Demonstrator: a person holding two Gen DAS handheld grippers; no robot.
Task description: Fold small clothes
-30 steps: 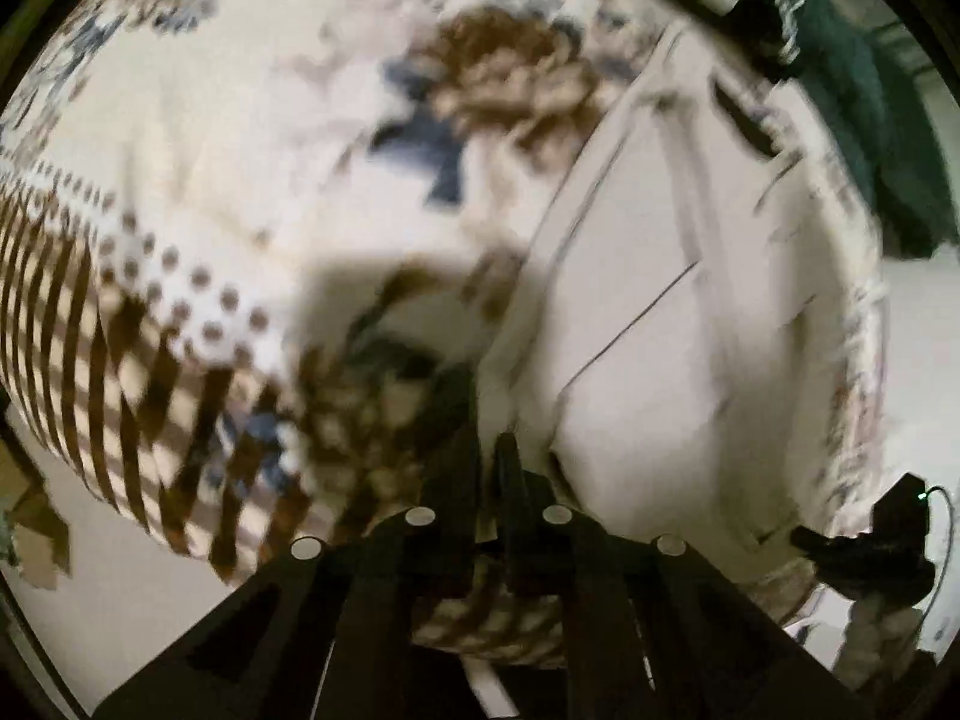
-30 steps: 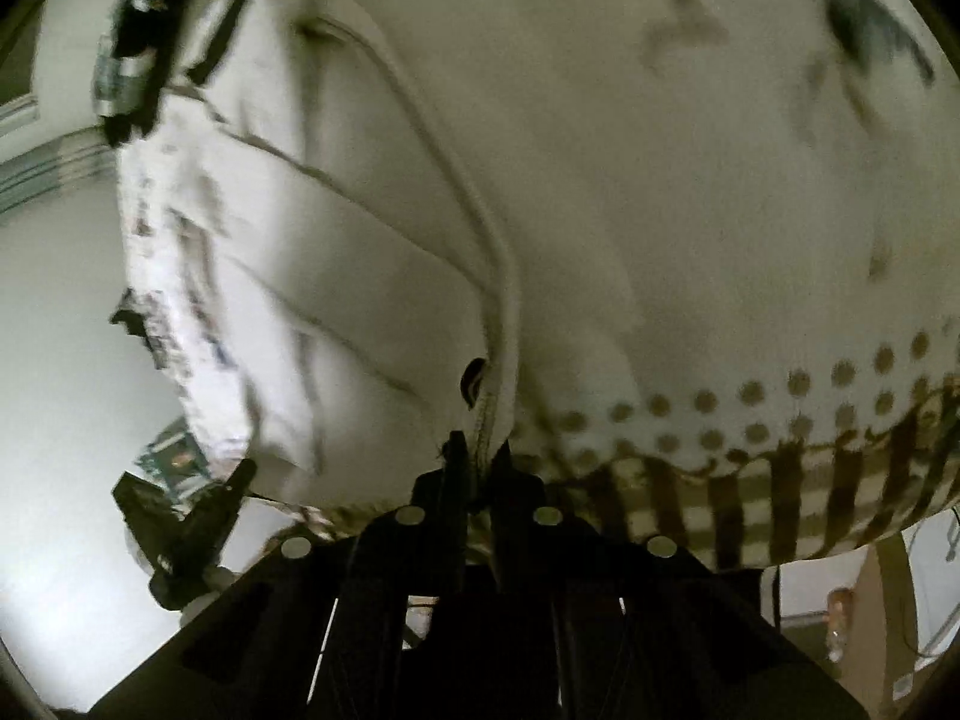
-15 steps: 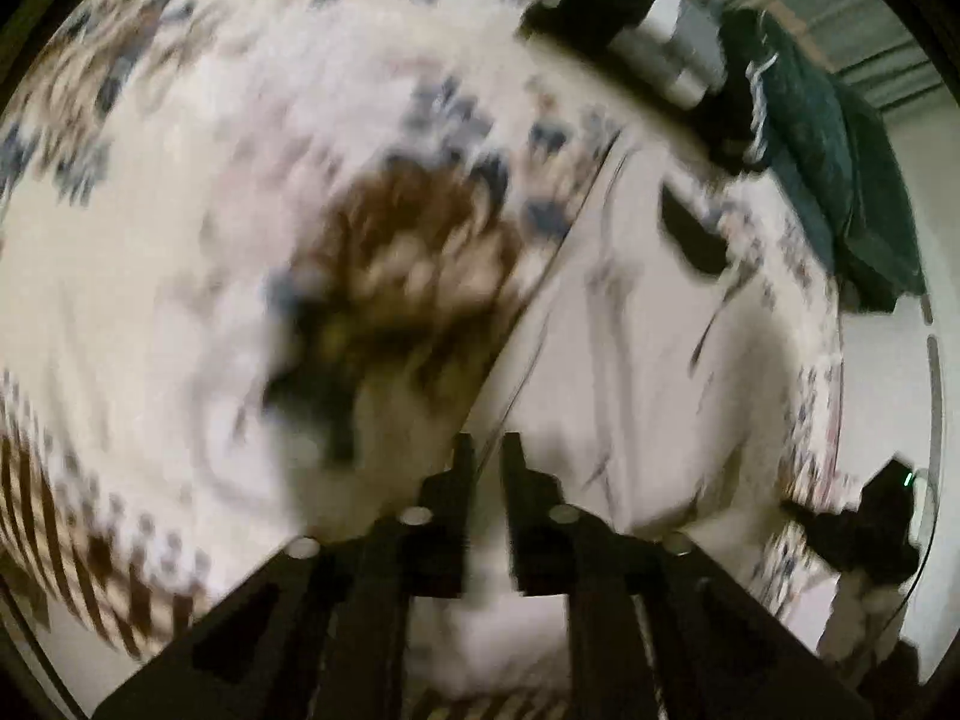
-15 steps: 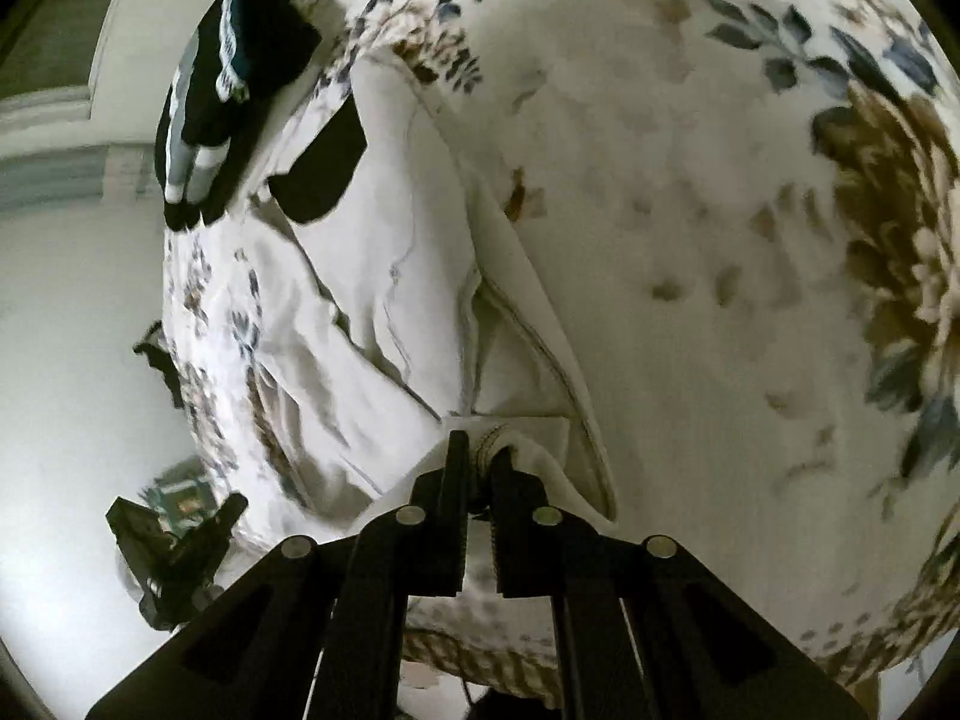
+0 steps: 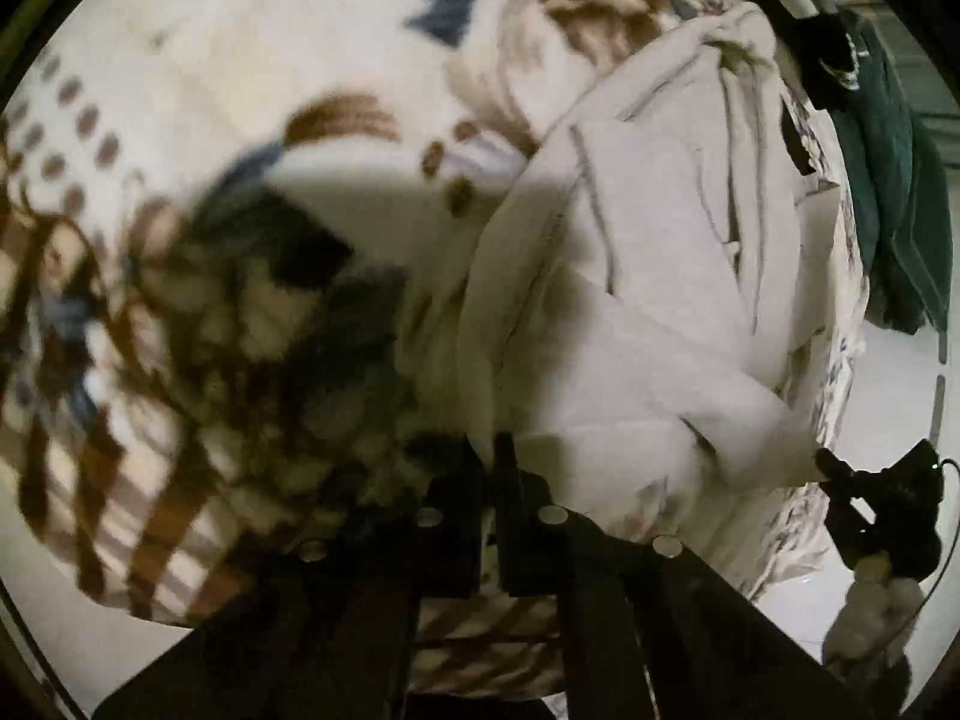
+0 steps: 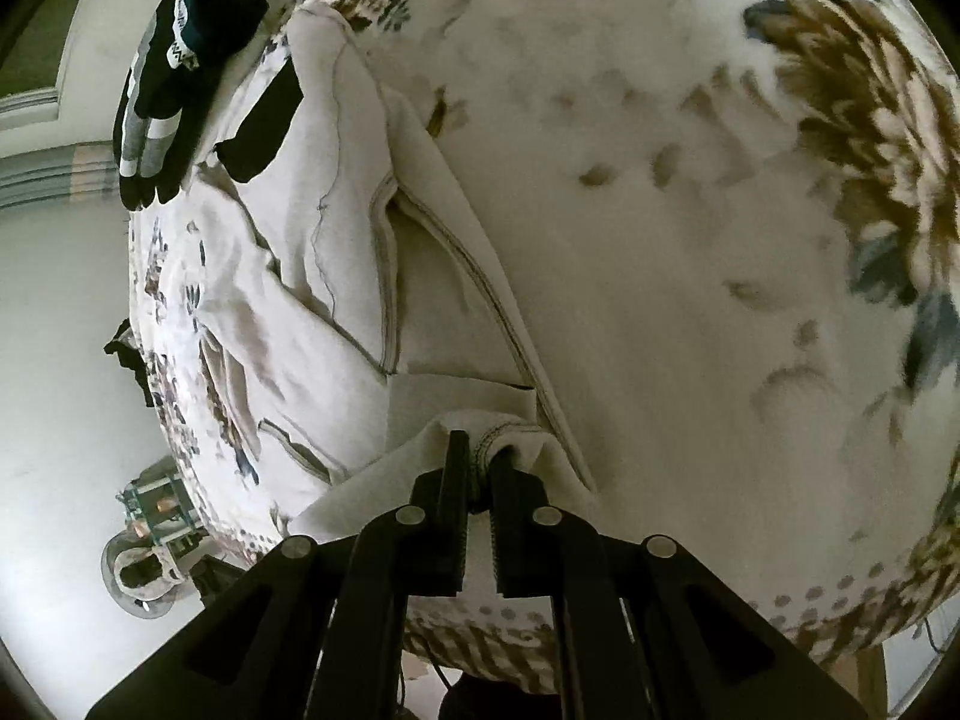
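Your right tool [image 6: 477, 468] is clenched on a stitched edge of the cream garment [image 6: 336, 276], and your left tool [image 5: 498, 456] is clamped shut at its near hem. The garment lies on the floral bedspread [image 6: 690, 210], with dark clothes [image 6: 180, 60] at the far left.

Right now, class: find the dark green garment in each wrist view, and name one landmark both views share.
Left wrist view: the dark green garment hangs at the far right edge.
Right wrist view: it lies at the top left.
Shared landmark: the white garment on the floral bedspread.
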